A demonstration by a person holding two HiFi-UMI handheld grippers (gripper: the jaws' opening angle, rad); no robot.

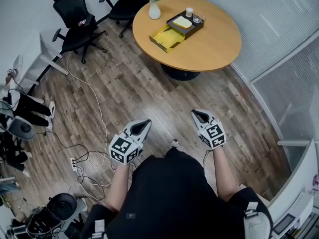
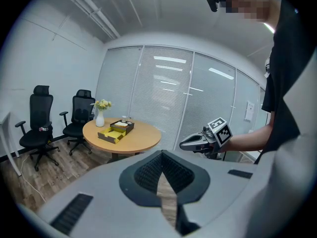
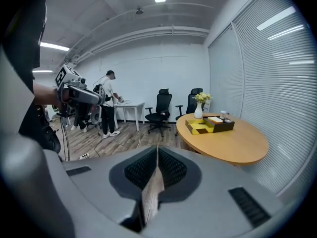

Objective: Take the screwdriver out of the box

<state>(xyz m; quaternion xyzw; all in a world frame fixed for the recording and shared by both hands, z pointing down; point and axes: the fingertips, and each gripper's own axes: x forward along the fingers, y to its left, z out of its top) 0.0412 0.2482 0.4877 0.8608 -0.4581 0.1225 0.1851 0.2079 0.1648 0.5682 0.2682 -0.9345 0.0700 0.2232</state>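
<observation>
A yellow open box (image 1: 167,38) lies on the round wooden table (image 1: 212,49), far ahead of both grippers. No screwdriver can be made out at this distance. My left gripper (image 1: 145,122) and right gripper (image 1: 198,114) hang over the wood floor, both pointing toward the table, both shut with nothing between the pads. In the left gripper view its pads (image 2: 148,171) meet at the tip and the yellow box (image 2: 111,134) is small on the table (image 2: 143,137). From the right gripper (image 3: 157,148) the yellow box (image 3: 199,127) shows at right.
A dark tray (image 1: 185,24) with small items and a vase of flowers (image 1: 154,6) stand beside the box. Black office chairs (image 1: 75,19) stand at back left. Cables and a power strip (image 1: 75,162) lie on the floor at left. A person (image 3: 108,103) stands at a white desk.
</observation>
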